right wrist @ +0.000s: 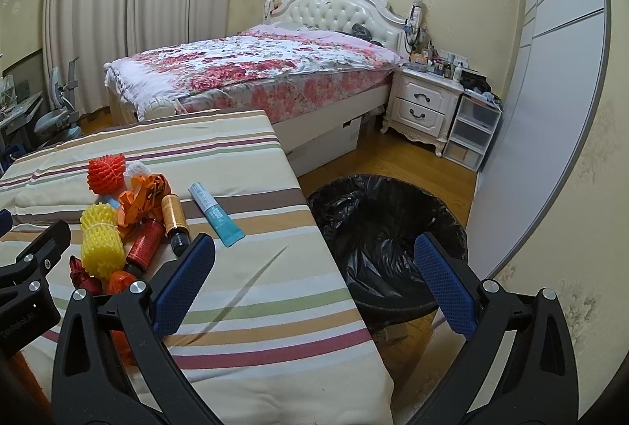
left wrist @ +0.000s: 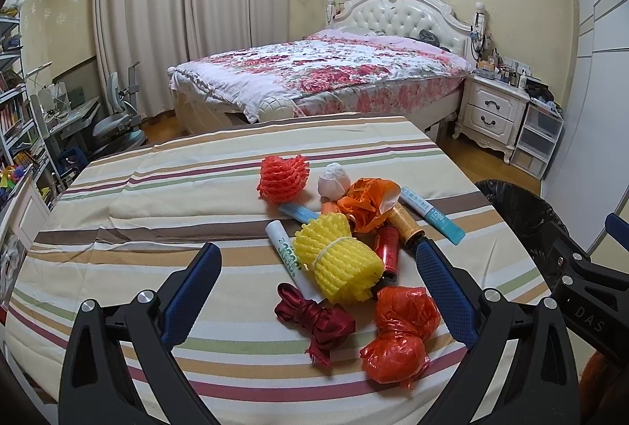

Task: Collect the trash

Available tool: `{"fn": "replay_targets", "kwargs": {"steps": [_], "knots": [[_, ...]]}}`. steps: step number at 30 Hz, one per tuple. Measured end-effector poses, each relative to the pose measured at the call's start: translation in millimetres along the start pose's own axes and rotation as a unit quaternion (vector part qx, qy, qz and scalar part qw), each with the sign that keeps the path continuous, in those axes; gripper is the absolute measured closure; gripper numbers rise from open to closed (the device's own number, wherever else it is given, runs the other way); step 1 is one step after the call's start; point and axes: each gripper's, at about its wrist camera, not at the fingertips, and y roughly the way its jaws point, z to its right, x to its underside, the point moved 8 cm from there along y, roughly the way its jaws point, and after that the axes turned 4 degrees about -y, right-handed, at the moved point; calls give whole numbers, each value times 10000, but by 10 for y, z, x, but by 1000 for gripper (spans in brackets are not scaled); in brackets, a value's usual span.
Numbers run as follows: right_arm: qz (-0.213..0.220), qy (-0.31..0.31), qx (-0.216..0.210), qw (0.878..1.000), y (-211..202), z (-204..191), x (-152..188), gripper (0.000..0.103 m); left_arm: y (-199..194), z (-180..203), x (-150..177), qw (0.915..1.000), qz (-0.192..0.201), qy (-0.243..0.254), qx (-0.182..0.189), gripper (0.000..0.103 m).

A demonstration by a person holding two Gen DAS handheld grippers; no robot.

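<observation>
A heap of trash lies on the striped tablecloth [left wrist: 157,189]: yellow foam net [left wrist: 338,260], orange foam net [left wrist: 281,179], dark red ribbon [left wrist: 314,319], orange plastic bag [left wrist: 401,330], white paper ball [left wrist: 333,180], teal tube [left wrist: 432,214], small bottles. My left gripper [left wrist: 318,264] hangs open above the heap, its fingers either side of the yellow net and apart from it. My right gripper [right wrist: 314,256] is open and holds nothing, over the table's right edge. The bin with a black bag [right wrist: 377,224] stands on the floor to the right of the table.
A bed with a floral cover [left wrist: 314,71] stands behind the table, a white nightstand [right wrist: 424,106] and plastic drawers [right wrist: 471,130] to its right. Shelves and a desk chair [left wrist: 118,118] fill the left side. A wardrobe [right wrist: 550,71] lines the right wall.
</observation>
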Motion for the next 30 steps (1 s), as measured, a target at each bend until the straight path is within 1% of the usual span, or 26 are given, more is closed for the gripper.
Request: {"fn": "replay_targets", "kwargs": {"steps": [15, 30], "knots": [[-43, -1, 28, 10000, 4, 79, 62, 4, 1, 1, 0, 10000, -4, 2, 4, 6], [-50, -14, 28, 10000, 6, 56, 46, 4, 3, 15, -4, 10000, -17, 0, 0, 6]]}}
